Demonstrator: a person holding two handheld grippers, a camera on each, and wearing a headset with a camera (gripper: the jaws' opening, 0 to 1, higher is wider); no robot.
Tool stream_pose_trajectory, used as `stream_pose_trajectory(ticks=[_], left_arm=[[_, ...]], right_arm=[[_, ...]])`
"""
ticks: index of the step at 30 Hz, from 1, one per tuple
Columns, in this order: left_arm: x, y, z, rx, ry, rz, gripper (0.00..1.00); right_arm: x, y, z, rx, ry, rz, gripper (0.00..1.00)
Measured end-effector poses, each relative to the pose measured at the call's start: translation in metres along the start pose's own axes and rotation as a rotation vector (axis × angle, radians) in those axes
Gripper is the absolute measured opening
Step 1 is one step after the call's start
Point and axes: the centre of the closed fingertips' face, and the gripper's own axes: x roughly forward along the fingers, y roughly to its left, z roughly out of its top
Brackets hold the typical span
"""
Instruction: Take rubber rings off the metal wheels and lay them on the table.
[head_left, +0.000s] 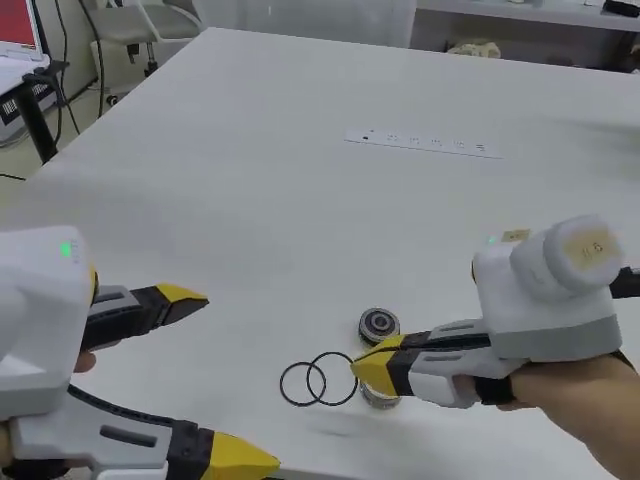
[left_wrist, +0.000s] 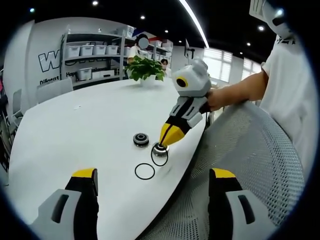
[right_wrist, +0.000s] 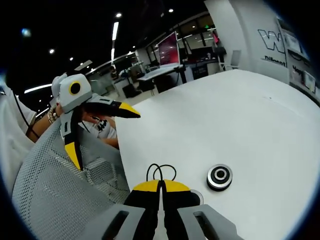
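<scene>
Right gripper (head_left: 372, 366): jaws pressed together, tips down on the near metal wheel (head_left: 381, 396); cannot tell whether any rubber is nipped between them.
Left gripper (left_wrist: 153, 174): jaws spread wide, holding nothing, hovering well apart from the wheels.
Far metal wheel (head_left: 379, 323): flat on the white table (head_left: 300, 180), just beyond the right gripper's tips, dark band showing around the hub.
Rubber rings (head_left: 318, 381): two thin black loops lying flat and overlapping on the table, just beside the near wheel.
Progress: judged partway, with two rings off and at least the far wheel probably not yet stripped.
Handling, rings: probably light, soft and stretchy; likely to snap back or slip from smooth tips if pinched too shallowly.
Handling, wheels: small, stiff and hard; likely to skid on the smooth tabletop unless pinned.
Where to take hold: at the rim, on the thin edge of the rubber, peeling outward; spare gripper best clamped across the wheel's sides.
</scene>
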Motion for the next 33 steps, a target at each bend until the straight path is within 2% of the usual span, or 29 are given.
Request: stream_pose_trajectory(ticks=[3,7,15,19,33], left_arm=[[0.0,0.0,0.0,0.001,0.0,0.0,0.9],[0.0,-0.001,0.0,0.002,0.0,-0.002,0.89],[0.0,-0.001,-0.001,0.002,0.003,-0.003,0.89],[0.0,-0.002,0.0,0.0,-0.001,-0.009,0.89],[0.0,-0.001,-0.001,-0.003,0.004,-0.01,0.88]], right_arm=[[0.002,0.0,-0.002,-0.02,0.008,-0.007,0.0],[0.007,-0.001,-0.011,-0.069,0.044,-0.023,0.0],[0.014,0.001,-0.015,-0.133,0.058,-0.031,0.0],[0.015,-0.002,-0.016,-0.163,0.067,-0.051,0.0],[0.019,-0.004,-0.018,-0.203,0.08,-0.061,0.0]])
